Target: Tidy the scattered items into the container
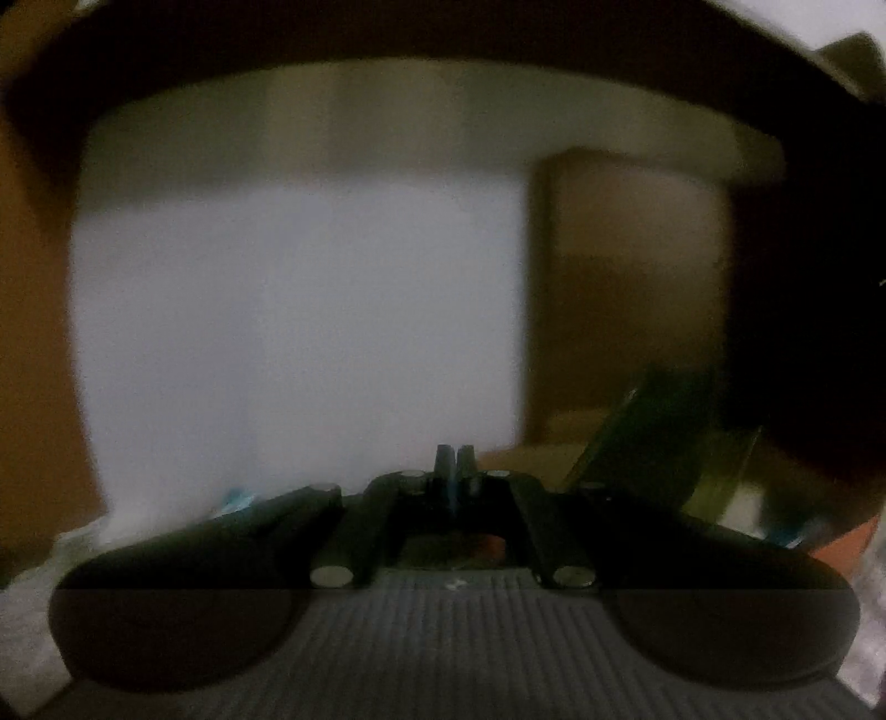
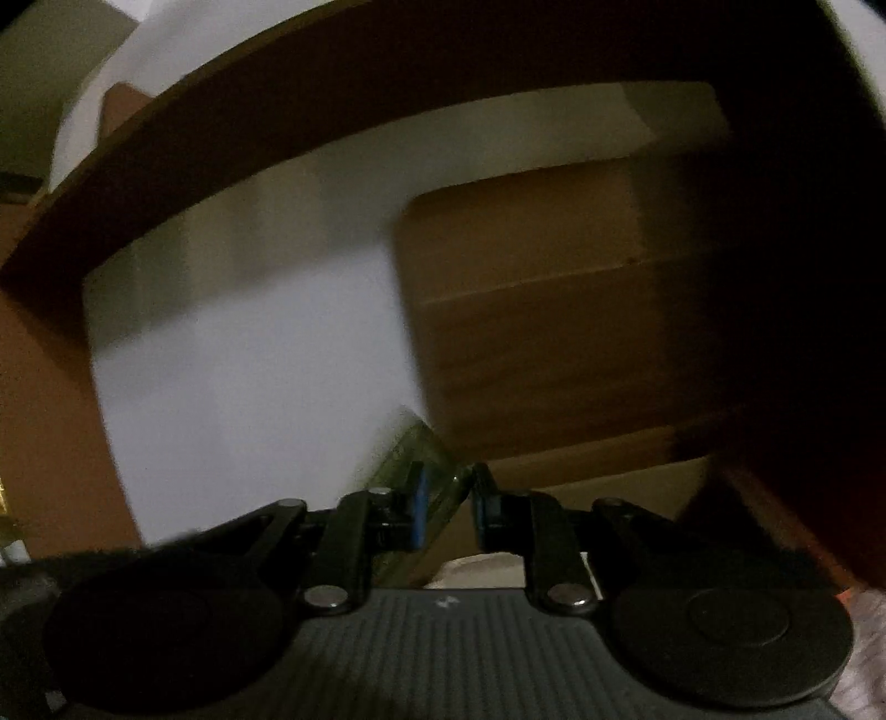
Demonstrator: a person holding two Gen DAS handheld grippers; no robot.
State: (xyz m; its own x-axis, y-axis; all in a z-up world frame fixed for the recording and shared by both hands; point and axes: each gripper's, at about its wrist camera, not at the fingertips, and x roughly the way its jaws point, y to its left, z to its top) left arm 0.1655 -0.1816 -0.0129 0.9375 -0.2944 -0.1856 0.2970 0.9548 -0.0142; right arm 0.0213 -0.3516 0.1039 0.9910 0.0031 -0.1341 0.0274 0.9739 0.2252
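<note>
My right gripper (image 2: 448,482) points almost level, its jaws closed on a green see-through plastic item (image 2: 429,459) that sticks up to the left between the blue pads. That same green item (image 1: 637,437) shows blurred at the right of the left wrist view, raised off the surface. My left gripper (image 1: 455,454) is shut, fingertips together with nothing visible between them. A brown cardboard box (image 2: 554,332) stands ahead to the right against the wall, and the box (image 1: 626,288) also shows in the left wrist view. Both views are dark and smeared.
A dark wooden board (image 2: 332,111) arches overhead; the board (image 1: 443,33) spans the top of the left wrist view too. Behind it is a white wall (image 1: 299,332). Something orange (image 1: 847,543) lies low at the right, and pale cloth (image 1: 33,587) at the lower left.
</note>
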